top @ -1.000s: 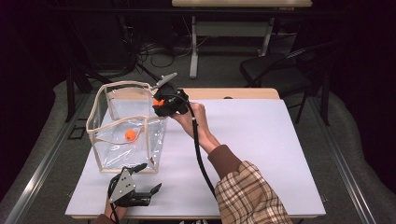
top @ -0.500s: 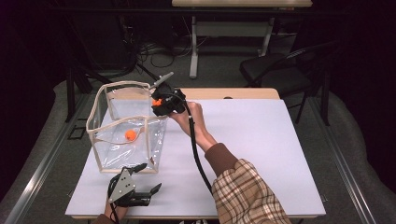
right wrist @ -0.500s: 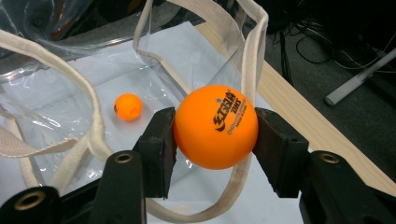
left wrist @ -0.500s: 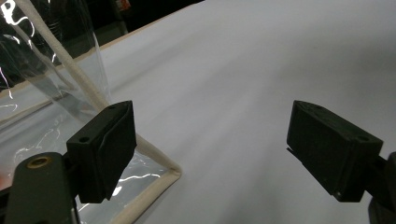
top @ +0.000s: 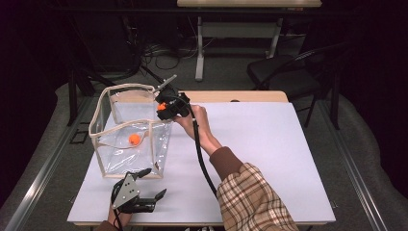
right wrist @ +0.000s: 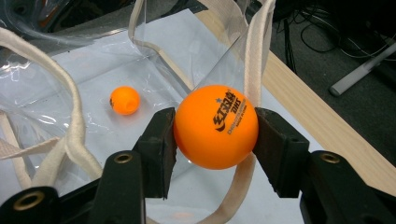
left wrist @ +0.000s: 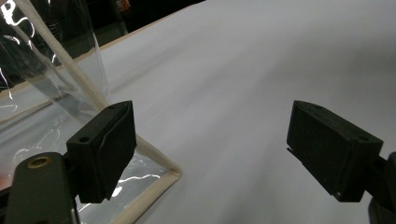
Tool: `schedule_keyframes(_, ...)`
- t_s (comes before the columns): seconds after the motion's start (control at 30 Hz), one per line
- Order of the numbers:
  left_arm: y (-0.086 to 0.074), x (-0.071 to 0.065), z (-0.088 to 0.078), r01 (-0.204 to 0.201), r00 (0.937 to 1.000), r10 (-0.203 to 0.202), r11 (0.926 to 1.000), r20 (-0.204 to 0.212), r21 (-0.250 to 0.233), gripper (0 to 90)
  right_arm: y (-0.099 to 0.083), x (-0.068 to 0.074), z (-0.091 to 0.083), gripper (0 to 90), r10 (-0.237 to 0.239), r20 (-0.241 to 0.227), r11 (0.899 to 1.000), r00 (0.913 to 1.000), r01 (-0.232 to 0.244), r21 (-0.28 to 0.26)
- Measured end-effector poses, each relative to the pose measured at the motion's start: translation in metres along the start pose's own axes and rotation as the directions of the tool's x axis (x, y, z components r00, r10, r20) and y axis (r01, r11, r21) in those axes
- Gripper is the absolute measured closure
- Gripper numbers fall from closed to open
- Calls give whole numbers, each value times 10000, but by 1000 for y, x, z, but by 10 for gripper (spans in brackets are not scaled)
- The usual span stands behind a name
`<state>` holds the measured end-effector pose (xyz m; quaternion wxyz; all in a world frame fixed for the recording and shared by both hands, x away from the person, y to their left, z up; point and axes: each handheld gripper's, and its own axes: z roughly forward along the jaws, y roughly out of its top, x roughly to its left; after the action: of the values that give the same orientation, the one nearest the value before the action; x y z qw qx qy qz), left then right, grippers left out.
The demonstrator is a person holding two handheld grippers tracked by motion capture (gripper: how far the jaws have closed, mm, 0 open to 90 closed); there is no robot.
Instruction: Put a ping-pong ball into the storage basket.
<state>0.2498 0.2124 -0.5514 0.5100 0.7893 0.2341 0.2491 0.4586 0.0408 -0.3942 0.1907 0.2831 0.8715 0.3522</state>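
one ball already bagged | my right gripper clamps second ball over clear bag upper left, drop left | left gripper spread, empty

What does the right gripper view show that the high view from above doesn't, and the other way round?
Right gripper view: black print on the orange table-tennis ball clamped between the right gripper jaws.

High view: the left gripper, open, at the white table's near edge, a plaid sleeve and a dark chair beyond.

Both: the clear plastic bag with cream webbing trim, a second orange ball inside it, and the held ball at its rim.
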Motion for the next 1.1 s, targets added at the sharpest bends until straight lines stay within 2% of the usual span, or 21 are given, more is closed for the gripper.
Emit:
schedule_keyframes(0.27, 0, 0, 0, 17, 10000, -17, 10000, -18, 4, 159, -2, -4, -3, 384, 313, -208, 9993, 9993, -317, -191)
schedule_keyframes(0.33, 0, 0, 0, 10, 10000, -10, 10000, -15, 15, 159, -3, -4, -8, 354, 483, -226, 9985, 9986, -489, -253)
schedule_keyframes(0.43, 0, 0, 0, -14, 10000, 14, 10000, -13, 24, 159, -6, -7, -16, 314, 489, -262, 9972, 9985, -503, -548)
schedule_keyframes(0.57, 0, 0, 0, -15, 10000, 15, 10000, -18, 35, 159, -11, -11, -27, 294, 610, -470, 9950, 9970, -645, -764)
schedule_keyframes(0.87, 0, -1, 1, -1, 10000, 1, 10000, -9, 64, 159, -38, -22, -47, 186, 666, -697, 9944, 9953, -719, -776)
schedule_keyframes(1.1, 1, -1, 2, -10, 10000, 10, 10000, 8, 82, 159, -61, -29, -53, 152, 780, -834, 9945, 9935, -834, -640)
